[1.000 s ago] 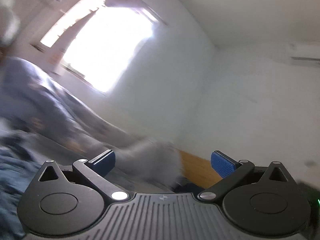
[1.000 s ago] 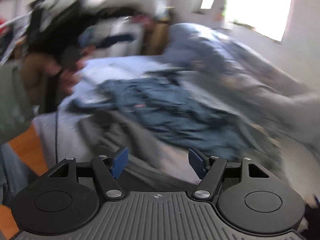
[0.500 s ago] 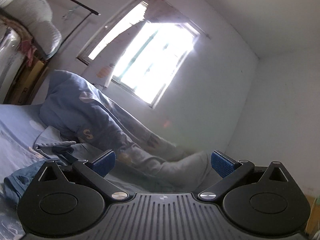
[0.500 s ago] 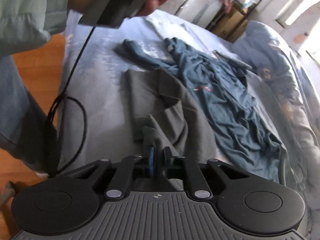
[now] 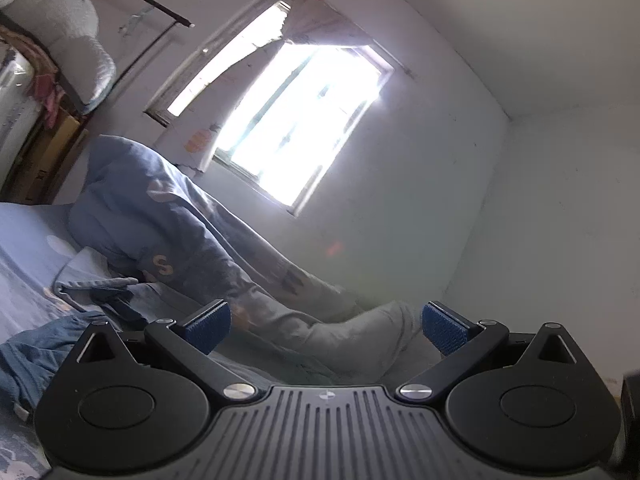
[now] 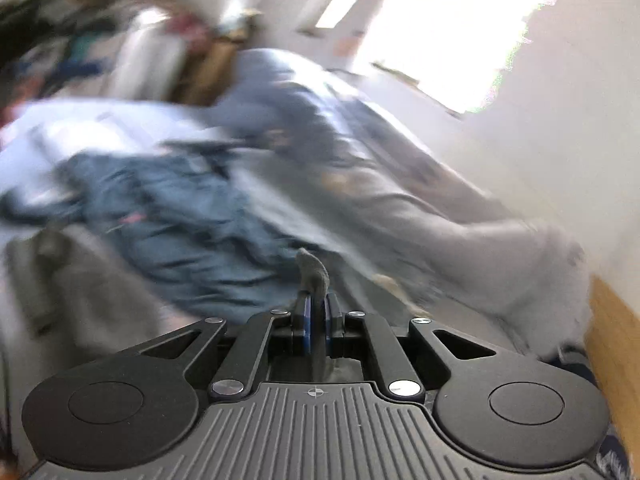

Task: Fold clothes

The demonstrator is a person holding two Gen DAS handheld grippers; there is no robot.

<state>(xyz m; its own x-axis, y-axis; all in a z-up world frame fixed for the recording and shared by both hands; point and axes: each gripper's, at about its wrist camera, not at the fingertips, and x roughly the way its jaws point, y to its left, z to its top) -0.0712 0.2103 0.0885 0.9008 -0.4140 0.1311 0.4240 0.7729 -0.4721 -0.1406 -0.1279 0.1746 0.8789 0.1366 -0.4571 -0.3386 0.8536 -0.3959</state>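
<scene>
Beside the window, your left gripper gapes empty; your right gripper pinches grey cloth before the blue garment.

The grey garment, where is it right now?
In the right wrist view, a corner of the grey garment is pinched in the shut right gripper, with the blue garment lying just beyond it on the bed.

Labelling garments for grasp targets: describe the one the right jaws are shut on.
On the bed, below the window, clothes lie in a heap. The grey garment is the dull grey cloth nearest the camera; a tuft sticks up from the right gripper. The blue garment beside it lies loose.
</scene>
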